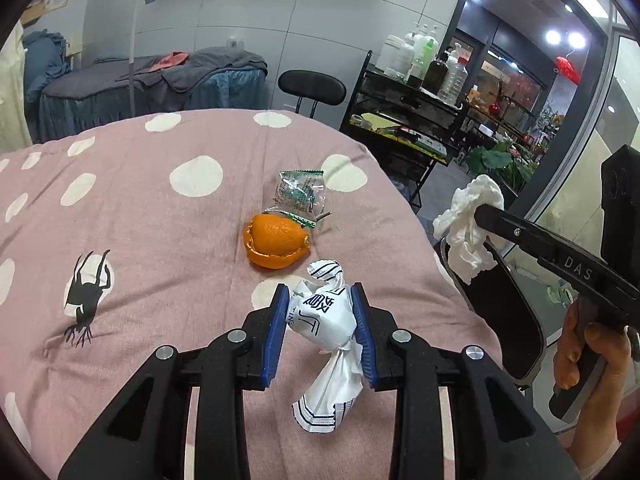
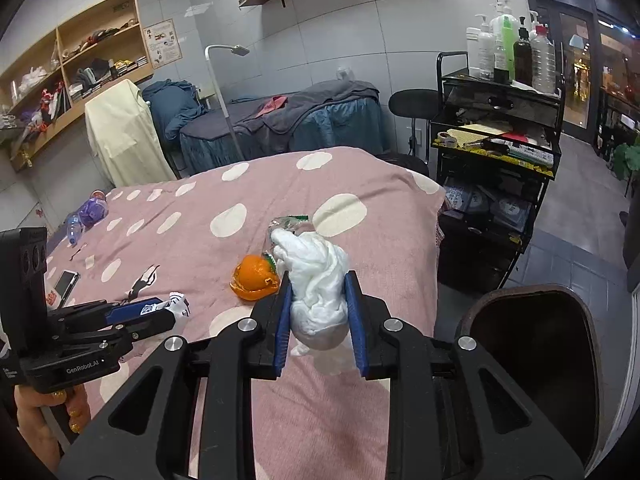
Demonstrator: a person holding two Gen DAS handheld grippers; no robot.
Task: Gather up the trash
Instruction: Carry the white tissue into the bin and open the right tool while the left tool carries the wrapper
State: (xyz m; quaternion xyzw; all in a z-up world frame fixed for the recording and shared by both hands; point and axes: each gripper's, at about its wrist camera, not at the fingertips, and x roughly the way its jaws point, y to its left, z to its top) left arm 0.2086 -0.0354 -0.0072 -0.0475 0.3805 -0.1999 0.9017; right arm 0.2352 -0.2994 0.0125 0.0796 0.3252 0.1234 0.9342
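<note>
We were partway through the collecting, as far as we could judge. Our left claw (image 1: 320, 334) was clamped on a crumpled white wrapper (image 1: 324, 320) with dark printing, held just above the pink spotted bed cover (image 1: 160, 240). Our right claw (image 2: 318, 320) was closed around a wad of white tissue (image 2: 318, 280), which in the left wrist view hung near the rim of the dark trash bin (image 1: 512, 320) beside the bed. So two pieces were in hand, though neither had been dropped in yet; we could not see whether anything lay inside the bin.

Two pieces were left on the cover: an orange peel (image 1: 276, 246) and, just beyond it and touching its far side, a clear green-edged candy wrapper (image 1: 302, 194).

The printed wrapper's long axis ran roughly along the left claw's fingers, one twisted end pointing forward toward the peel and the other trailing back under the claw. The tissue sat as a lump between the right pads, elongated forward too, its free end rising past the fingertips.
</note>
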